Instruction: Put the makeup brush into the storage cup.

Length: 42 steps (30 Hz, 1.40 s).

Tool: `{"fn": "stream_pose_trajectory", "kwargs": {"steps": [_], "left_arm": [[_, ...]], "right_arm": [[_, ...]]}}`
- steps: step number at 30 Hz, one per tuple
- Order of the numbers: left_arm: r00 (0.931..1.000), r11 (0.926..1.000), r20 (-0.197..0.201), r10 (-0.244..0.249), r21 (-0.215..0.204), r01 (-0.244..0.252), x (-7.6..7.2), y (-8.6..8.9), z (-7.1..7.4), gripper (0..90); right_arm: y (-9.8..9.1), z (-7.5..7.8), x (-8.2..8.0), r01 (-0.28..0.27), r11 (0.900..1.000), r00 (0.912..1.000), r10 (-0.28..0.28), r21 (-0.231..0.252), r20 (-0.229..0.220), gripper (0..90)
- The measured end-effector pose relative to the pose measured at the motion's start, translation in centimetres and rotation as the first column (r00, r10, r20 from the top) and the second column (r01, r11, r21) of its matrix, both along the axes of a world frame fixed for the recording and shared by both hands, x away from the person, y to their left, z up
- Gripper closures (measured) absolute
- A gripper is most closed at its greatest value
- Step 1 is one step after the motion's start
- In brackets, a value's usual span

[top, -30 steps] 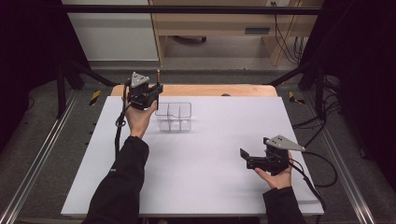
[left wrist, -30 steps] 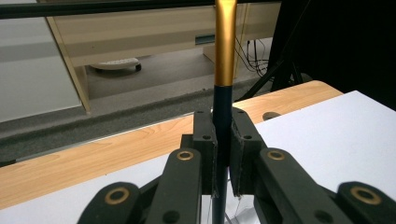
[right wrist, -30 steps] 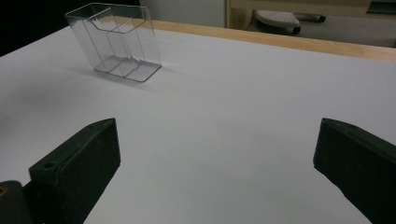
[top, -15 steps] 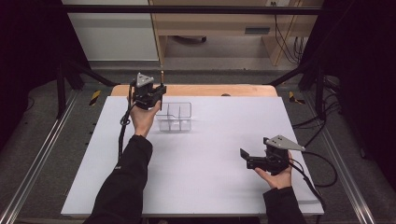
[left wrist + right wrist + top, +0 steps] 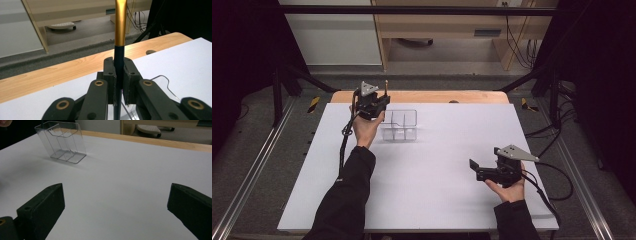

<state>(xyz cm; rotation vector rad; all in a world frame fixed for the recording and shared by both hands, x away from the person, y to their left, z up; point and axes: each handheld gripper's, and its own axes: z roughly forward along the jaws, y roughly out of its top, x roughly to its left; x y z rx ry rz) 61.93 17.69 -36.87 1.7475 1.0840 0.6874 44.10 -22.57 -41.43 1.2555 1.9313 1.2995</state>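
My left gripper (image 5: 382,101) is held up at the back left of the white table, just left of a clear plastic divided container (image 5: 399,125). It is shut on a thin pen-like stick (image 5: 119,37) with a gold upper part and a dark lower part, standing upright between the jaws (image 5: 119,82); its gold tip (image 5: 386,85) pokes above the gripper. My right gripper (image 5: 473,170) rests low at the front right, open, with nothing between its fingers. From the right gripper view the clear container (image 5: 61,141) stands far off at the upper left, its compartments see-through.
The white table top (image 5: 437,165) spreads between the two grippers. A wooden strip (image 5: 437,96) runs along the far edge. Black frame legs and cables stand beyond the table on both sides; a cable trails from the right gripper off the right edge.
The left gripper with the stick has drifted slightly; the right gripper stays where it was, still open.
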Motion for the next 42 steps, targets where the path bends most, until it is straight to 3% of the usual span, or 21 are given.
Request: {"fn": "stream_pose_trajectory", "kwargs": {"steps": [15, 33, 42], "left_arm": [[0.9996, 1.0, -0.028, -0.006, 0.004, 0.007, -0.4, 0.1, -1.7, 82.1], [0.9984, 0.999, -0.049, -0.026, 0.034, 0.028, -1.4, 0.2, -2.6, 81.3], [0.999, 0.9994, -0.036, -0.027, 0.019, 0.027, -2.9, 0.7, -2.0, 67.4]], "right_arm": [[-0.1, 0.1, -0.1, 0.002, 1.0, 1.0, -0.002, 0.009, 0.004, 1.8], [-0.1, 0.3, -0.2, 0.003, 0.9999, 1.0, -0.003, 0.017, 0.009, 2.0], [-0.3, 0.4, -0.2, 0.002, 0.9996, 0.9999, -0.002, 0.028, 0.014, 2.0]]}}
